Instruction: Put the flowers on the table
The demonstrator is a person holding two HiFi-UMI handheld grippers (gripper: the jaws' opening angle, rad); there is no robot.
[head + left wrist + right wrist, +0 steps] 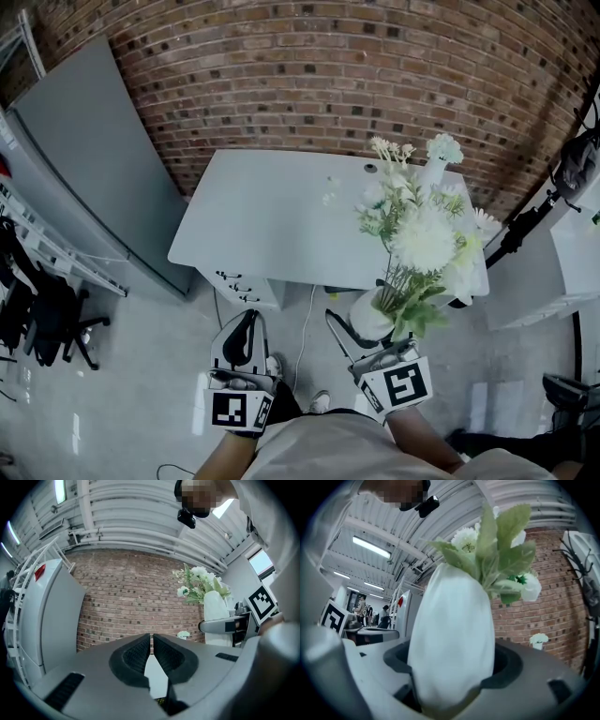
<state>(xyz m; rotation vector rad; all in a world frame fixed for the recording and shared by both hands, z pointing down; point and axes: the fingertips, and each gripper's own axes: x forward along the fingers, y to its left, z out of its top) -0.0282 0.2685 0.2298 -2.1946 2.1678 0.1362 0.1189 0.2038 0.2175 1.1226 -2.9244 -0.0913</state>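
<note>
Head view: the right gripper (367,330) holds the white vase (368,317) of flowers (417,234) in the air off the near right edge of the table (272,216). It is not set down. The left gripper (242,342) hangs over the floor.

Left gripper view: jaws pressed together, nothing between them.

Right gripper view: jaws clamped on the vase body. The placement itself is left to do.

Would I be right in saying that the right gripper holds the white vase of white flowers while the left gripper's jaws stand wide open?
Not quite. The left gripper has its jaws closed together with nothing between them, as the left gripper view shows. The right gripper does hold the smooth white vase of white flowers with green leaves.
</note>
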